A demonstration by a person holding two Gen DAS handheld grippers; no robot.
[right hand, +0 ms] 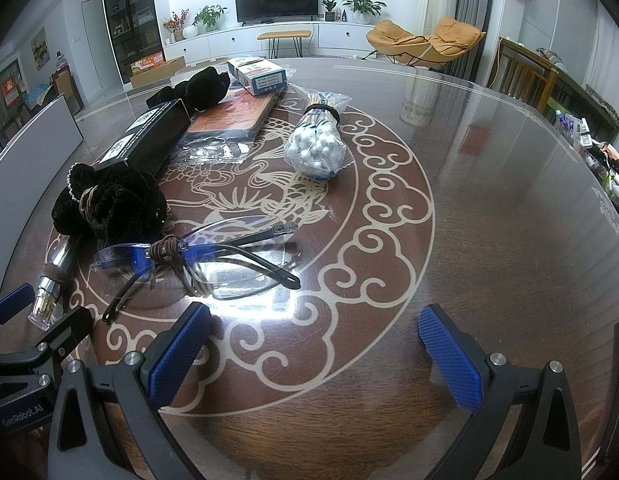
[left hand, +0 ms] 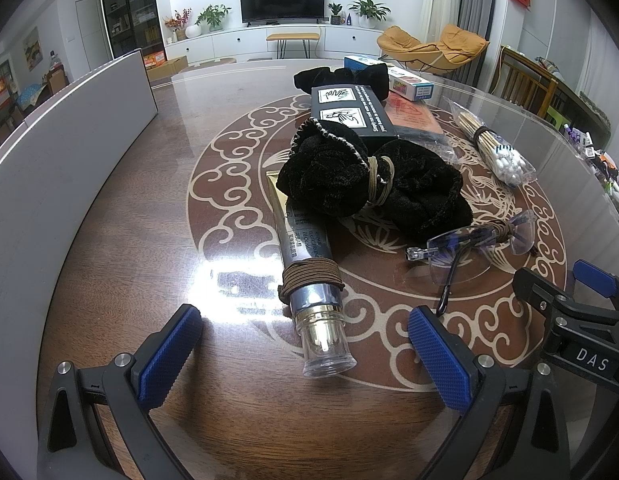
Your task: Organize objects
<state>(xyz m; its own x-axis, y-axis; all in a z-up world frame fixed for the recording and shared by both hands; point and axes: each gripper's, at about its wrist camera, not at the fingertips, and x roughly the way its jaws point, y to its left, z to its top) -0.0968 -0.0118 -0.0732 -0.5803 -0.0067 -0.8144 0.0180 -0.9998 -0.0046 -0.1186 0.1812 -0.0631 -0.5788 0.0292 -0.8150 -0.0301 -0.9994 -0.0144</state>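
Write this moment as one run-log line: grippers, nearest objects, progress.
left gripper: open, empty, facing tube | right gripper: open, empty, near glasses | nothing lifted

Tube (left hand: 305, 256) lies nearest on the table (left hand: 149, 240), cap end toward the near edge, far end tucked under the cloth pouch (left hand: 365, 184). Glasses (left hand: 475, 242) sit right of the tube, just beside the pouch's near-right side. Long box (left hand: 355, 110) behind the pouch, running toward the far side. Flat packet (left hand: 413, 114) right of the long box, touching it. Bag of cotton swabs (left hand: 495, 148) farther right, apart from the packet. Second cloth bundle (left hand: 341, 76) at the far end of the long box. Small carton (left hand: 405, 82) right of that bundle, on the packet's far end. Upright board (left hand: 69, 140) along the table's left edge.
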